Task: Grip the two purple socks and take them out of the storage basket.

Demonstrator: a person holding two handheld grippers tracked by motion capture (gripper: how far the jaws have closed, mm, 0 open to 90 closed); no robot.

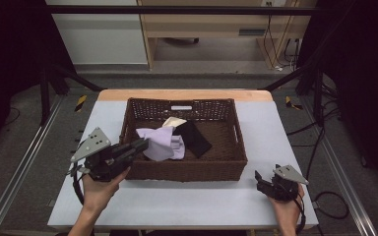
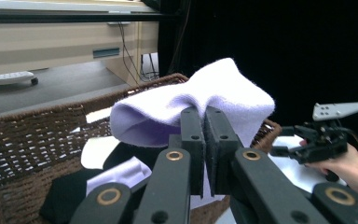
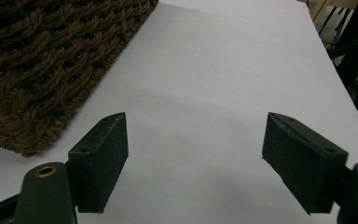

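white table (image 1: pixel 187 206), lavender sock (image 1: pixel 160 142) over basket rim (image 1: pixel 128 129)

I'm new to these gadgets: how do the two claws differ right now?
The left claw is shut on a lilac sock, while the right claw is open with nothing between its jaws. The left one reaches over the wicker basket's rim; the right sits low on the white table beside the basket. Both are black and hand-held.
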